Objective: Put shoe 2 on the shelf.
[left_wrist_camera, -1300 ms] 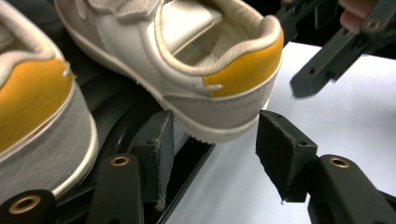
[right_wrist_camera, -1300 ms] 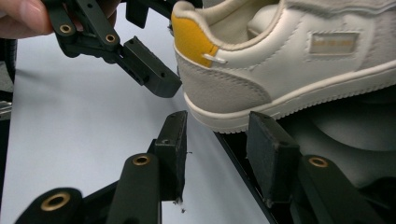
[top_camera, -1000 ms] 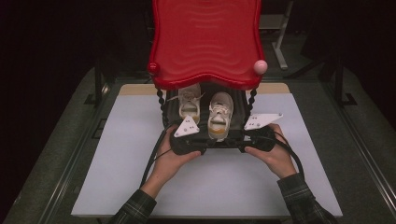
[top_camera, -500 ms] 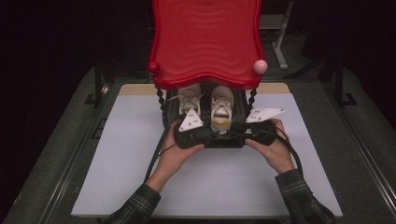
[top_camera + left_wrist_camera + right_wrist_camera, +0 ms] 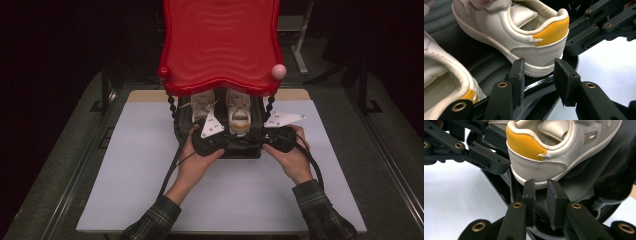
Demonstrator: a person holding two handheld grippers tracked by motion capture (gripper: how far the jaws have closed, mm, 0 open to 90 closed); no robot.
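Note:
Two white child's shoes with orange heel tabs stand side by side on the black lower tray of a small red-topped stand. The right shoe has its heel toward me. My left gripper is open, its jaws either side of that heel's sole, just above the tray's glossy rim. My right gripper comes in from the other side below the same heel, jaws almost together, with nothing clamped that I can see. The left shoe lies beside it, untouched.
The red top overhangs the shoes and hides their toes. A pink ball and a red ball cap its front corners, on twisted black posts. The stand sits on a white mat over a grey table; cables trail back from both grippers.
Both hands have pushed the grippers forward and slightly together, from in front of the tray up to the right shoe's heel. The shoes have not moved.

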